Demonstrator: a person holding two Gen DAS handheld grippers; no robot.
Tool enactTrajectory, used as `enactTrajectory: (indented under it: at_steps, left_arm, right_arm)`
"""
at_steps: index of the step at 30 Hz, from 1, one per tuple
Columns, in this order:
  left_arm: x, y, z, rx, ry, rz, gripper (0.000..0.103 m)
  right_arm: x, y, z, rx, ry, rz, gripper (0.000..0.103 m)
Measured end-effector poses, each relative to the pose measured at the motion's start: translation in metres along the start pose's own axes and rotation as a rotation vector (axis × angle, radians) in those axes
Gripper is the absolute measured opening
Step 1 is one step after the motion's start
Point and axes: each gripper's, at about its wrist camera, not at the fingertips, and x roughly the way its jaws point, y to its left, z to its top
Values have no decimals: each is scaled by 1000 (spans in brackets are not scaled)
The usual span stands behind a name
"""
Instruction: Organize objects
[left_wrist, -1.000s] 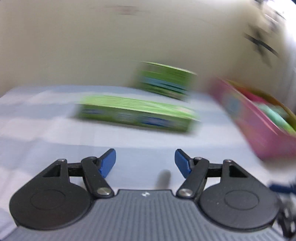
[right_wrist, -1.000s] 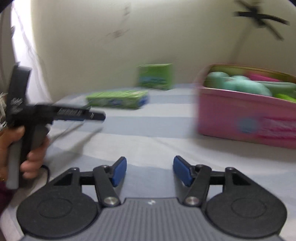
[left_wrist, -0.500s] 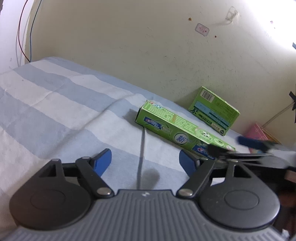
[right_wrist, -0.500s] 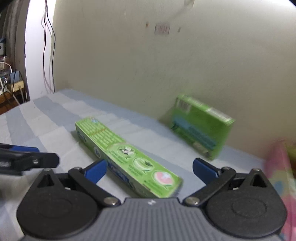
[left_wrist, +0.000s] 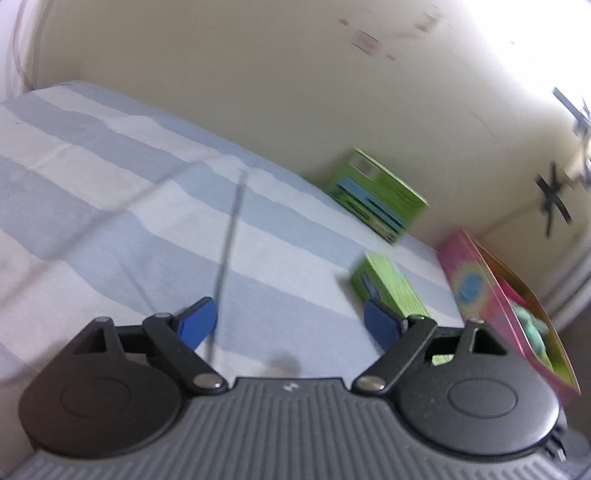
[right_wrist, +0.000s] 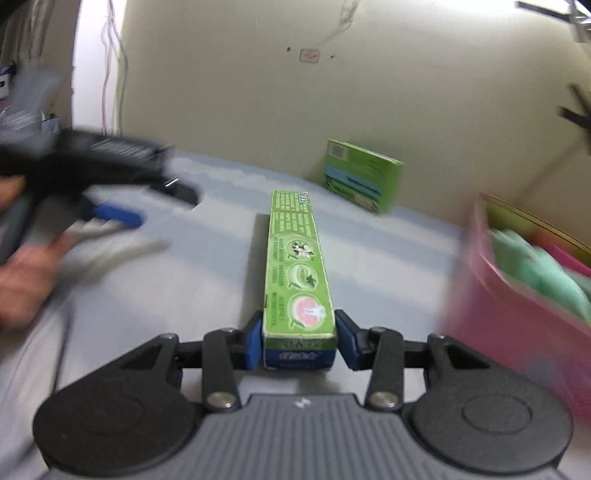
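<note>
My right gripper (right_wrist: 299, 341) is shut on the near end of a long green toothpaste box (right_wrist: 297, 258), which points away toward the wall. The same box (left_wrist: 388, 291) shows in the left wrist view, just past my right fingertip. My left gripper (left_wrist: 290, 323) is open and empty above the striped bed sheet (left_wrist: 110, 206); it also shows blurred at the left of the right wrist view (right_wrist: 110, 206). A pink box (right_wrist: 517, 295) holding soft teal items stands to the right.
A second, shorter green box (right_wrist: 364, 175) leans against the beige wall (right_wrist: 258, 92) at the back; it also shows in the left wrist view (left_wrist: 376, 201). The pink box (left_wrist: 509, 306) stands at the bed's right side. Wires hang at the far left.
My right gripper has closed on the near end of the toothpaste box, which now points straight ahead. My left gripper has swung right and stays open.
</note>
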Motion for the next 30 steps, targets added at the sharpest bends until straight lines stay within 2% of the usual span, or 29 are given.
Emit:
enactTrajectory:
  at_steps: [2, 4, 7, 9, 12, 13, 15, 17, 19, 23, 27, 30]
  left_arm:
    - [-2, -4, -4, 28, 0, -11, 89]
    - [-2, -3, -5, 14, 15, -51, 89]
    - [-1, -6, -8, 18, 24, -90, 89]
    - [-2, -13, -12, 68, 16, -111, 89]
    - [-1, -29, -19, 149, 12, -142, 89]
    - [-1, -34, -22, 179, 22, -154, 89]
    - [2, -44, -30, 245, 39, -162, 89]
    - [2, -51, -38, 298, 48, -149, 89]
    - [-1, -56, -43, 334, 27, -145, 90]
    - [-3, -55, -45, 335, 21, -131, 90]
    - [-2, -48, -44, 288, 47, -127, 90]
    - [-10, -50, -49, 298, 56, -156, 94]
  right_arm:
    - [-40, -1, -25, -19, -2, -3, 40]
    - [-76, -3, -47, -24, 17, -27, 40]
    - [-115, -17, -75, -22, 47, -119, 42]
    - [-131, -34, -91, 20, 48, -248, 48]
    - [-141, -62, -105, 135, 14, -563, 54]
    - [-144, -70, -108, 187, -10, -609, 55]
    - [-156, -86, -114, 315, -67, -609, 57]
    - [-167, -92, -120, 386, -115, -589, 59]
    - [-171, -91, -126, 389, -127, -592, 60]
    - [-180, -85, -139, 399, -149, -552, 70]
    - [-172, -82, -145, 393, -155, -485, 71]
    - [-163, -76, -151, 366, -134, -430, 71]
